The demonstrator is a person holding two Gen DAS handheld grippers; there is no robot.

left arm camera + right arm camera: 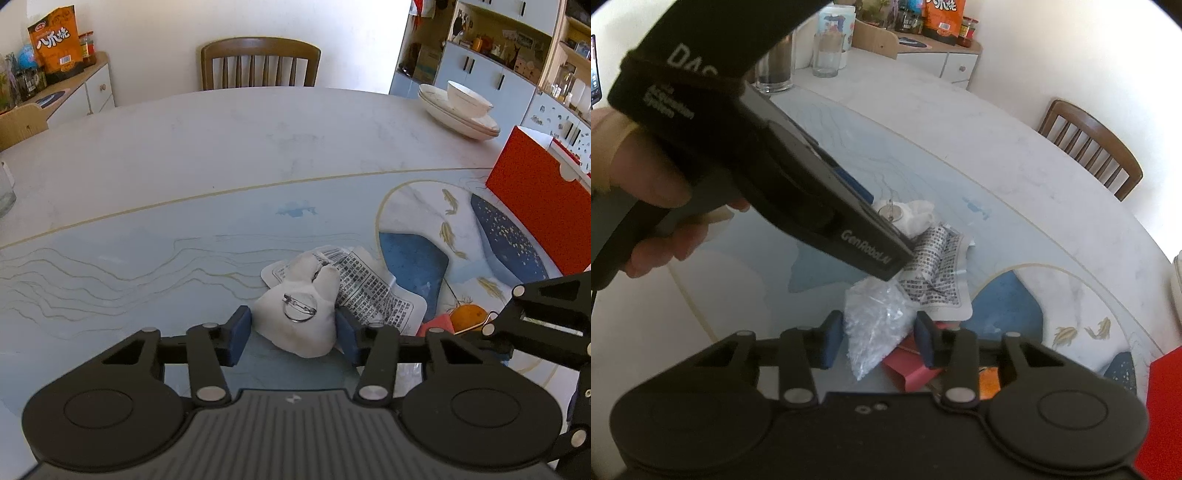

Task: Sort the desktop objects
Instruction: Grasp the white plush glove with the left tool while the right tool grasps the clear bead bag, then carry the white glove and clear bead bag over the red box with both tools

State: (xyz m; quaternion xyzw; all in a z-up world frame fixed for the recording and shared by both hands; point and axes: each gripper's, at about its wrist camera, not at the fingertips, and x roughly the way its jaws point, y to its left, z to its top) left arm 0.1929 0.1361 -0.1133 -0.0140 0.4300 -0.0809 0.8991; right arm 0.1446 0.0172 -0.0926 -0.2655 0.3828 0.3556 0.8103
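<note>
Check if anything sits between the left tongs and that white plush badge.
Nothing visible does. The white plush badge already lies between the open left tongs, resting partly on a printed packet; whether the pads touch it is unclear.

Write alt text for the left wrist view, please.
The left tongs straddle a small white plush badge, pin side up, lying partly on a printed packet on a blue-patterned table. A red box and stacked white dishes sit at right; a wooden chair stands behind.

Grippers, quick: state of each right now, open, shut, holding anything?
Left gripper: open, its pads either side of the white plush badge, not clamped.
Right gripper: open around the clear plastic bag, not clamped.
</note>
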